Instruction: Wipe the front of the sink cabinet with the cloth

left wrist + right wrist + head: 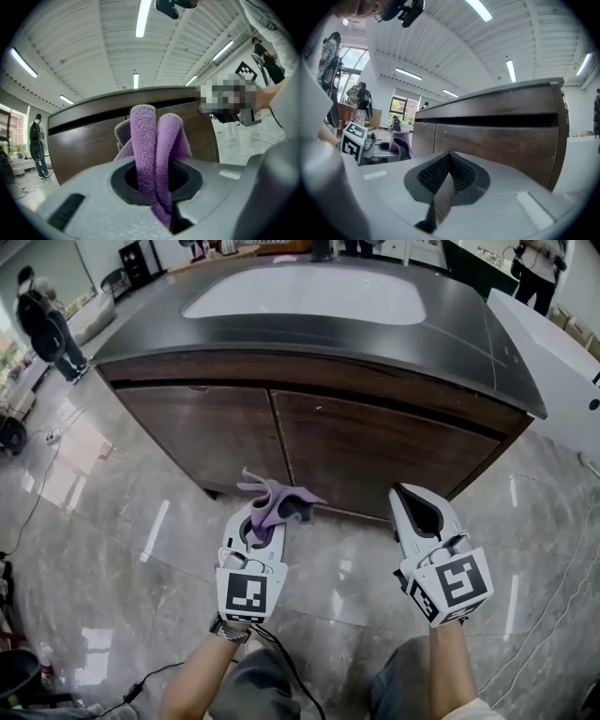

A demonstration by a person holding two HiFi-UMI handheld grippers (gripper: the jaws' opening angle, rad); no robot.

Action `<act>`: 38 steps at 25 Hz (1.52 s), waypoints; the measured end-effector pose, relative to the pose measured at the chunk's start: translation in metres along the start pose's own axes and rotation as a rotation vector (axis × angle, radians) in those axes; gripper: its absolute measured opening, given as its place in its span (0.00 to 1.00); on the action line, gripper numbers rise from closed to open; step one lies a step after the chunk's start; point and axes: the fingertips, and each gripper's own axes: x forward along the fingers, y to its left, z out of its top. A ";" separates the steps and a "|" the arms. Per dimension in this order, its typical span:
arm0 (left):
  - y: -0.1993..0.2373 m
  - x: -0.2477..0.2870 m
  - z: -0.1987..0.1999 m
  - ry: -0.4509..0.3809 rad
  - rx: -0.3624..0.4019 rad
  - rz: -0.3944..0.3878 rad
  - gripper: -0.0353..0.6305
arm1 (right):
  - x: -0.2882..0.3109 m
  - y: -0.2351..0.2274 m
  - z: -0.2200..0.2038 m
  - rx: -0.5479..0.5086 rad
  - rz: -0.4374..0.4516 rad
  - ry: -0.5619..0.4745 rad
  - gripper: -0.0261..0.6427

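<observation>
Cloth [272, 495]: purple, folded, pinched in the left gripper [277, 514] and sticking out past the jaws toward the cabinet front [375, 446]. Looks just short of the wood, low down, roughly under the seam between the two doors. Right gripper [419, 505] is pressed together on nothing, level with the left. My read: left goes forward and up to make contact.

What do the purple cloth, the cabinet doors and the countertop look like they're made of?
The cloth looks like microfibre or terry: purple, with a fuzzy nap and soft folds. The cabinet doors look like dark brown wood or wood-look laminate, which I cannot tell: streaky grain, low satin sheen. The countertop seems stone or solid surface: dark grey, smooth, faintly reflective.
</observation>
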 end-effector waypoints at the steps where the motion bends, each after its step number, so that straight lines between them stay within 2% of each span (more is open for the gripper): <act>1: 0.005 -0.002 0.015 0.012 -0.003 0.023 0.13 | -0.003 0.000 0.017 -0.001 0.011 0.002 0.05; 5: 0.017 -0.009 0.089 0.019 -0.031 0.081 0.13 | -0.022 -0.011 0.090 0.008 0.017 0.015 0.05; 9: 0.019 -0.009 0.167 0.060 -0.072 0.068 0.13 | -0.043 -0.036 0.174 0.021 0.012 0.030 0.05; 17: 0.041 -0.006 0.354 0.063 -0.091 0.069 0.13 | -0.083 -0.088 0.345 0.028 -0.024 0.035 0.05; 23: 0.043 -0.009 0.474 0.049 -0.104 0.044 0.13 | -0.113 -0.099 0.453 0.061 0.018 0.030 0.05; 28: 0.027 -0.026 0.541 0.027 -0.187 0.025 0.13 | -0.152 -0.103 0.521 0.072 0.041 0.020 0.05; 38: -0.008 -0.069 0.633 0.017 -0.154 -0.024 0.13 | -0.222 -0.092 0.601 0.087 0.081 -0.037 0.05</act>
